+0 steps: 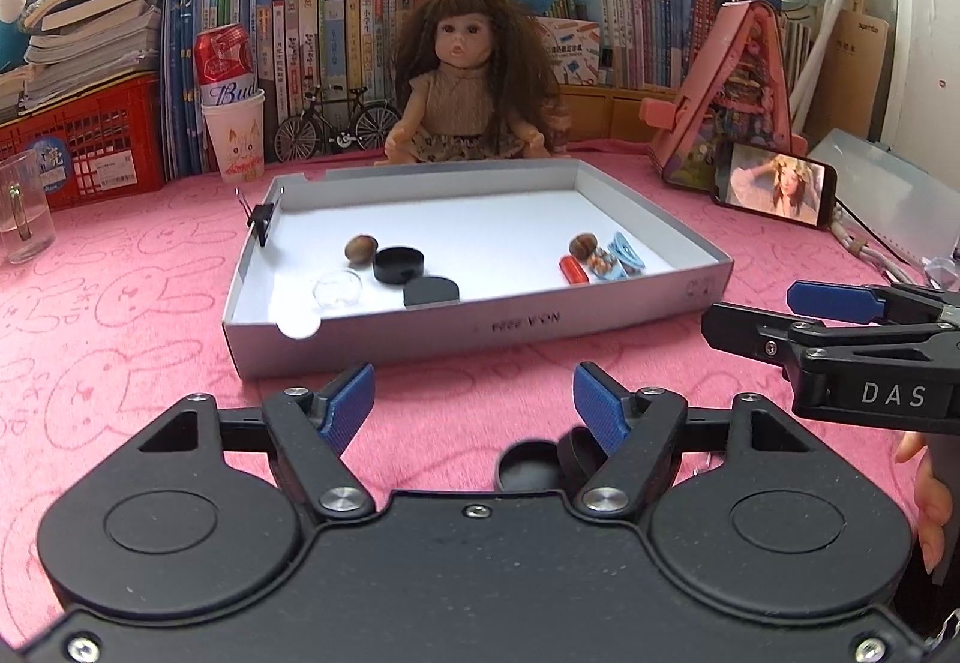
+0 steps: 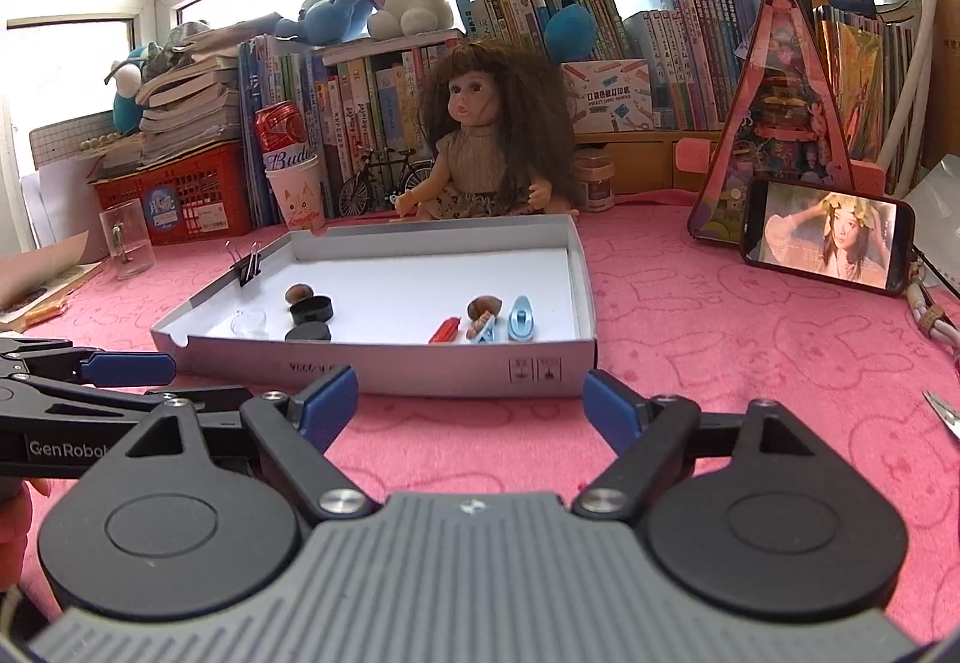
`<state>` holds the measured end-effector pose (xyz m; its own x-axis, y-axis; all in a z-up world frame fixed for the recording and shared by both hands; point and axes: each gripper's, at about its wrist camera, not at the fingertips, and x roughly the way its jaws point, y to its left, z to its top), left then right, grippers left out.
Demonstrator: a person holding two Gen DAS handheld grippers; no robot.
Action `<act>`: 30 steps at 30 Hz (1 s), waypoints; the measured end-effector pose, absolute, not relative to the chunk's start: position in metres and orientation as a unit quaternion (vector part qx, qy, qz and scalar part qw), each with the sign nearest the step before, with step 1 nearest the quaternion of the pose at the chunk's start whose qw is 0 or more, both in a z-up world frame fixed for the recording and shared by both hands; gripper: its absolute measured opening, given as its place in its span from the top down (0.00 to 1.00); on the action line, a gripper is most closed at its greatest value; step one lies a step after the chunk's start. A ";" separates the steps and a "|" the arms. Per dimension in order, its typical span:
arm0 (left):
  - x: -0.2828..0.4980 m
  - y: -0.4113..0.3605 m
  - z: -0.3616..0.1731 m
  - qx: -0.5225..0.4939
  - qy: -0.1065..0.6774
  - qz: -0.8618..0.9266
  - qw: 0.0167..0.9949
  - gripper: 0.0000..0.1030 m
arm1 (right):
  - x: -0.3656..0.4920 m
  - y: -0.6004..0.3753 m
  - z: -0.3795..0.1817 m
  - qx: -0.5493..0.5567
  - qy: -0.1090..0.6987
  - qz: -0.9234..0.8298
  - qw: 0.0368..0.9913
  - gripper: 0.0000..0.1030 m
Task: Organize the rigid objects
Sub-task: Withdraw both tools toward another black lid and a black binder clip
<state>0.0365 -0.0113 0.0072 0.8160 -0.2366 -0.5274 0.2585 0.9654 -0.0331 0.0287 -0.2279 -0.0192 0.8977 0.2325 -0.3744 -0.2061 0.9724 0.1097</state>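
A shallow grey box lid lies on the pink cloth. In it are two black caps, a clear glass dome, two walnuts, a red piece and blue clips. A binder clip grips its left wall. My left gripper is open and empty in front of the box. Two more black caps lie just under its right finger. My right gripper is open and empty before the box's right front.
A doll sits behind the box. A phone leans at the right by a pink toy house. A glass mug, paper cup with can and red crate stand left. Books fill the back.
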 end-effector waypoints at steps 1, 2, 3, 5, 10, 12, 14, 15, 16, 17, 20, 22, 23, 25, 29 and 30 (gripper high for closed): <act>0.034 -0.011 0.006 0.021 0.275 -0.131 0.952 0.31 | 0.026 -0.228 -0.021 0.032 0.196 0.114 0.973 0.12; 0.032 -0.011 0.004 0.021 0.277 -0.133 0.951 0.31 | 0.023 -0.228 -0.023 0.031 0.196 0.116 0.973 0.12; 0.029 -0.012 0.002 0.023 0.278 -0.133 0.951 0.31 | 0.021 -0.228 -0.024 0.031 0.197 0.119 0.973 0.12; 0.025 -0.012 -0.001 0.028 0.279 -0.134 0.950 0.31 | 0.016 -0.229 -0.028 0.031 0.199 0.122 0.972 0.11; 0.013 -0.012 -0.006 0.038 0.278 -0.142 0.949 0.31 | 0.005 -0.230 -0.035 0.032 0.197 0.127 0.972 0.10; 0.009 -0.012 -0.008 0.044 0.277 -0.143 0.949 0.31 | 0.002 -0.230 -0.035 0.031 0.194 0.127 0.972 0.09; 0.007 -0.012 -0.009 0.052 0.274 -0.141 0.950 0.32 | 0.000 -0.230 -0.034 0.029 0.192 0.129 0.972 0.09; 0.006 -0.012 -0.009 0.055 0.272 -0.139 0.951 0.31 | -0.001 -0.230 -0.034 0.028 0.192 0.132 0.972 0.09; 0.005 -0.012 -0.009 0.057 0.270 -0.137 0.951 0.32 | -0.002 -0.230 -0.034 0.028 0.190 0.134 0.972 0.09; 0.005 -0.011 -0.009 0.058 0.269 -0.135 0.952 0.31 | -0.003 -0.230 -0.033 0.027 0.189 0.137 0.972 0.09; 0.004 -0.008 -0.009 0.059 0.265 -0.125 0.954 0.31 | -0.006 -0.228 -0.034 0.023 0.190 0.142 0.971 0.09; 0.005 -0.005 -0.009 0.061 0.264 -0.118 0.955 0.31 | -0.007 -0.226 -0.035 0.018 0.193 0.146 0.970 0.09; 0.005 -0.004 -0.009 0.062 0.264 -0.116 0.955 0.31 | -0.007 -0.225 -0.036 0.015 0.195 0.148 0.970 0.09; 0.005 0.000 -0.009 0.064 0.264 -0.111 0.956 0.31 | -0.008 -0.223 -0.039 0.010 0.199 0.151 0.968 0.09; 0.004 0.008 -0.010 0.068 0.270 -0.096 0.956 0.31 | -0.008 -0.217 -0.043 0.004 0.204 0.156 0.966 0.09; 0.004 0.011 -0.012 0.070 0.272 -0.091 0.956 0.31 | -0.008 -0.216 -0.044 0.001 0.205 0.156 0.966 0.09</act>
<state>0.0036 0.0109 -0.0115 0.8357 -0.1359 -0.5321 0.2115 0.9738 0.0835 -0.0083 -0.2159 -0.0439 0.8671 0.3014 -0.3966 -0.3005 0.9515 0.0661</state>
